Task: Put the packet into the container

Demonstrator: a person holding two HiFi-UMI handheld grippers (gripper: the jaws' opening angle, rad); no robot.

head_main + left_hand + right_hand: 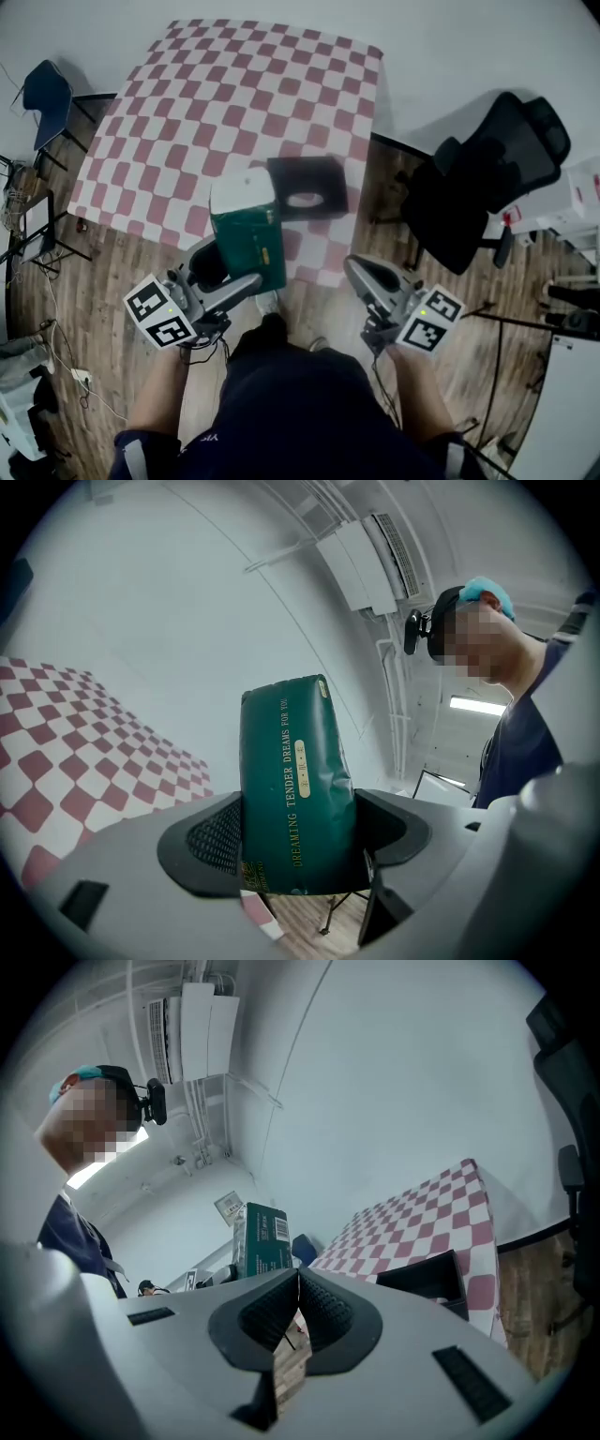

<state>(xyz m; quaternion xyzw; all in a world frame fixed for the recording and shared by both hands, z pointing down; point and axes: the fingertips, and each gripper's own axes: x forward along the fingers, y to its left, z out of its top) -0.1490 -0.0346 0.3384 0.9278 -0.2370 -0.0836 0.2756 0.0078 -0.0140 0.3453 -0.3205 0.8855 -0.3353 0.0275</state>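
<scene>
In the head view, the left gripper (221, 274) is clamped on the lower part of a green packet (250, 240). The packet stands up out of the jaws, its white end farthest from the tool. Just past that end and a little to the right, a black container (307, 187) sits open on the near edge of a table (225, 94) with a red-and-white checked cloth. The packet is outside the container, beside its left wall. The right gripper (356, 267) hangs level with the left one, well to the right of the packet, over the wooden floor (112, 319) and off the table edge. A black office chair (487, 173) stands farther to its right, and a blue chair (47, 89) stands far off to the left.

In the left gripper view, the jaws are narrowed against the two sides of the packet (295, 780), which fills the gap between them and rises upright ahead of the left gripper (295, 847). The checked table (84, 752) lies to the left.

In the right gripper view, the right gripper (298, 1309) has its jaws pressed together with nothing between them. Beyond them, to the left, stands the packet (262, 1239). To the right is the container (427, 1281) on the table (422, 1218).
</scene>
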